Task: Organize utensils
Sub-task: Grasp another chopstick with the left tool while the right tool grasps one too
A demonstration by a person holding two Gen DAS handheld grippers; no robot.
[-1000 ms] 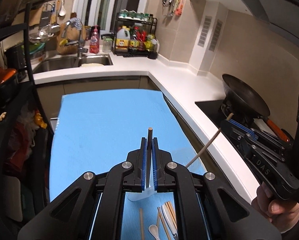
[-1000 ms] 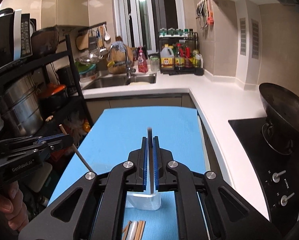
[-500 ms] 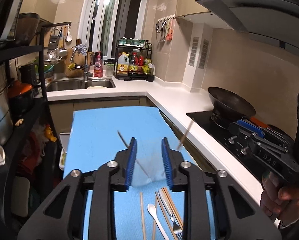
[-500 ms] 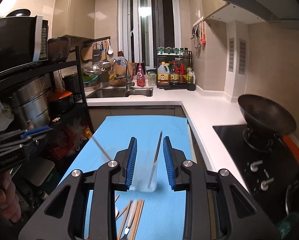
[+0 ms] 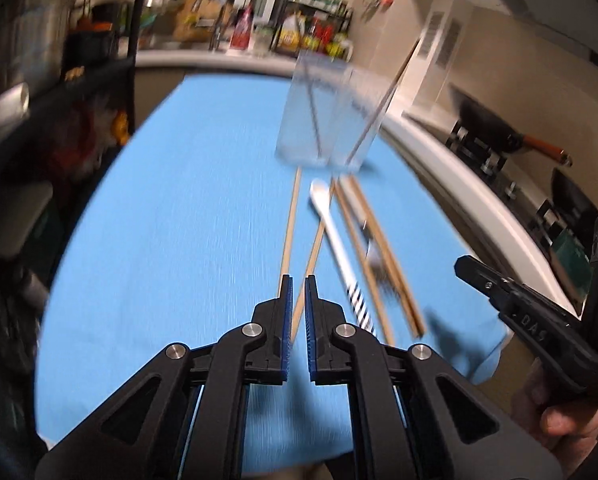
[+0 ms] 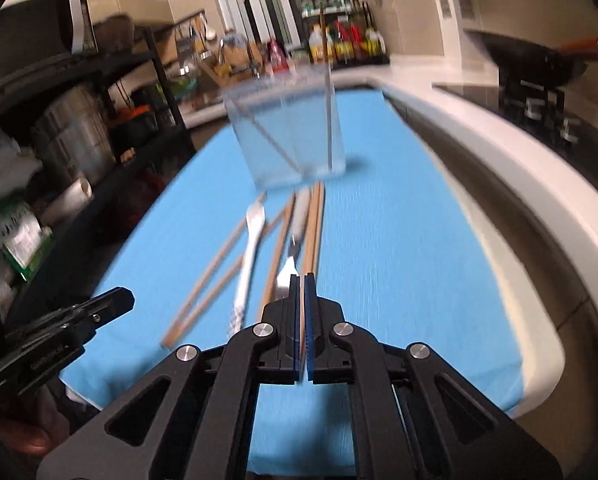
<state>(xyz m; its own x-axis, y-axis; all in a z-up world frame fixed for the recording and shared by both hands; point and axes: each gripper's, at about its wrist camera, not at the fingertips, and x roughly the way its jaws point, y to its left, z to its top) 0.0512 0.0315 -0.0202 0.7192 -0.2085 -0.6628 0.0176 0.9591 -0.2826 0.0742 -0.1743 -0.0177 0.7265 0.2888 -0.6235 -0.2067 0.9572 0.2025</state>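
Left tool [image 5: 297, 284]: I read its jaws as together, nothing between them; they have just been closing. It hangs over the near ends of the chopsticks [image 5: 289, 232].
Right tool [image 6: 302, 280]: jaws together and empty too, just closed, over the fork [image 6: 295, 240] and the chopstick bundle.
Cup [image 5: 331, 116]: clear, upright near the far right edge of the blue desk [image 5: 179, 220], two sticks leaning inside.
Loose utensils: chopsticks, white spoon [image 5: 331, 220] and fork lie just in front of the cup, fanned toward the near edge.
Risk: with jaws together I think a tool would only push the sticks, rolling them toward the near edge.
Risk: the cup looks light; a knock could tip it.
Unclear: motion blur smears everything; I cannot count the chopsticks or tell which overlap.
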